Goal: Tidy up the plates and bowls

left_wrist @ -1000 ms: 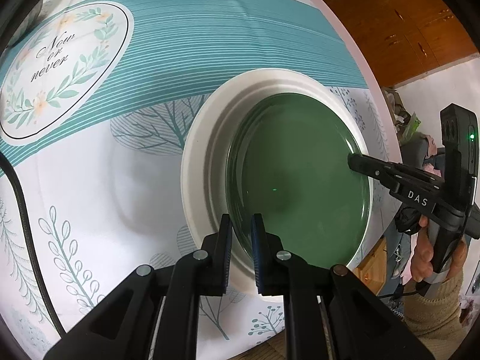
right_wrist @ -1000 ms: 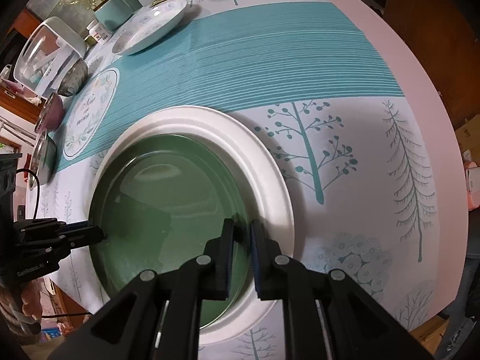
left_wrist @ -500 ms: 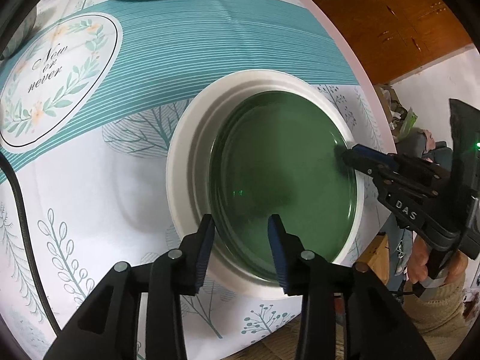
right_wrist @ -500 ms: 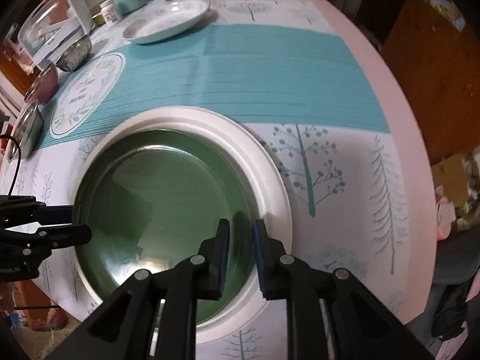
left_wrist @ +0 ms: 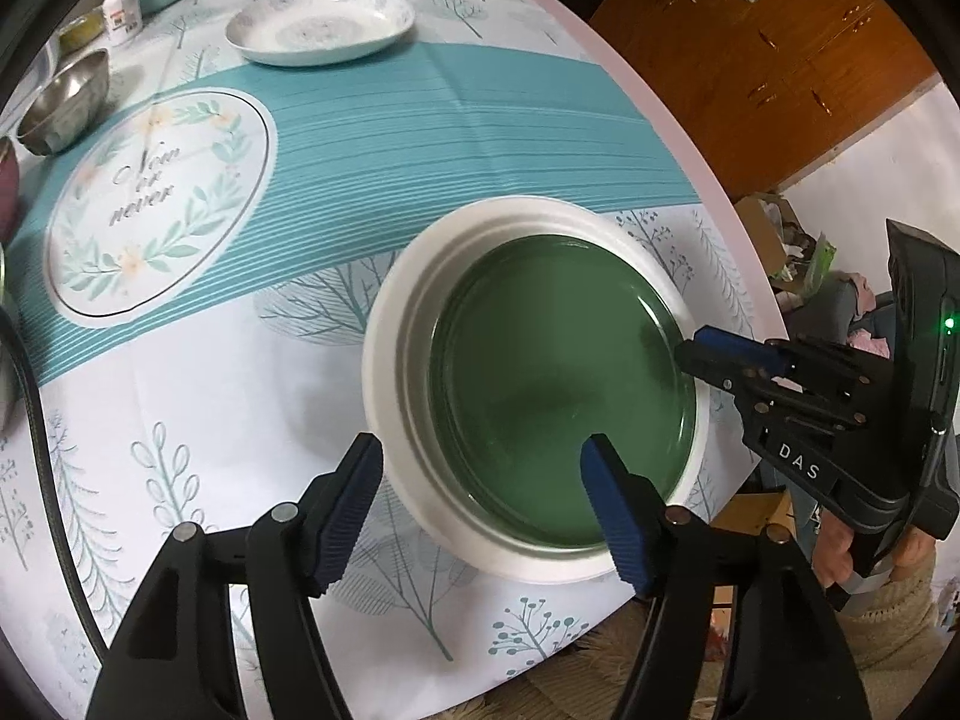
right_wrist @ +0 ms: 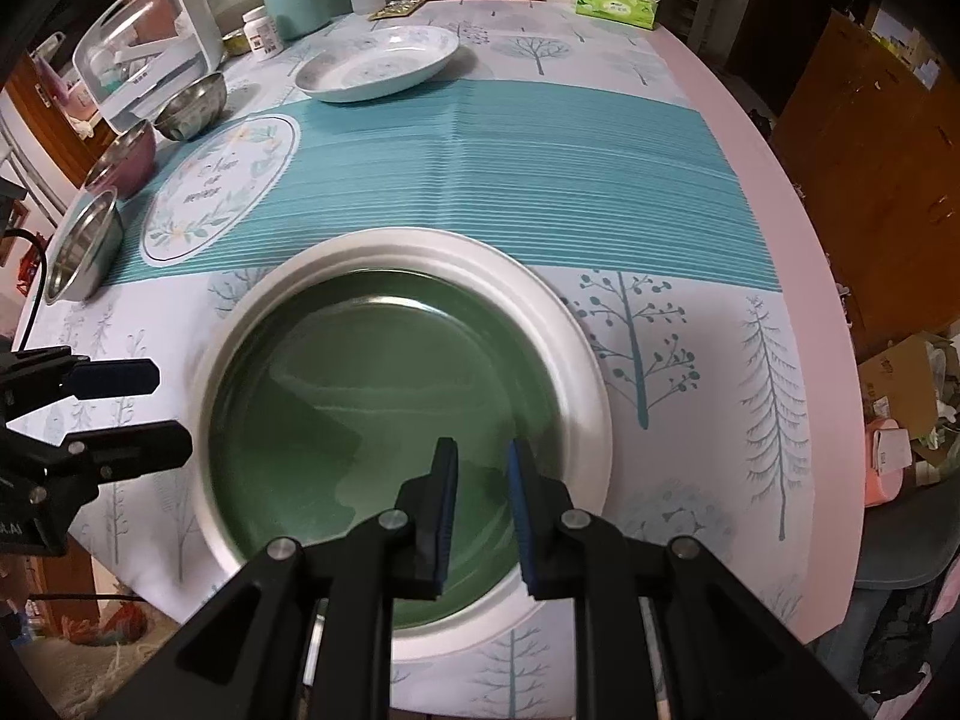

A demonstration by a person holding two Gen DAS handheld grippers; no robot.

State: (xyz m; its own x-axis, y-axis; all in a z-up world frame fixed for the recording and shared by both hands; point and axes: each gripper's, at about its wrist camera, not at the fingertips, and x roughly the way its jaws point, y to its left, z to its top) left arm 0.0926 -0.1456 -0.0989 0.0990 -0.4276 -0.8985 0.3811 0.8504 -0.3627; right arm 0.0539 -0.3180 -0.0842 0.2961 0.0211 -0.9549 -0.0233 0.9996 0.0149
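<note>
A dark green plate [left_wrist: 558, 414] [right_wrist: 384, 420] lies nested inside a larger white plate [left_wrist: 390, 360] [right_wrist: 576, 360] on the tree-print tablecloth, near the table's front edge. My left gripper [left_wrist: 483, 471] [right_wrist: 138, 414] hovers over the plates' near rim. Its jaws are opening and the pads touch nothing. My right gripper [right_wrist: 483, 480] [left_wrist: 690, 354] hangs just above the green plate's opposite side, its jaws a narrow slit apart with nothing between them. A hand in a knit sleeve [left_wrist: 888, 618] holds it.
A patterned white dish [right_wrist: 378, 63] [left_wrist: 321, 24] sits at the far side. Two steel bowls [right_wrist: 192, 105] [right_wrist: 84, 243] and a purple bowl [right_wrist: 120, 159] line the left edge. A clear-lidded box [right_wrist: 150, 42], a teal canister [right_wrist: 297, 3], bottles and a tissue pack [right_wrist: 615, 3] stand behind.
My left gripper let go of the plates' rim, opened wide and rose. My right gripper lifted off the green plate's rim. The green plate stays in the white one.
</note>
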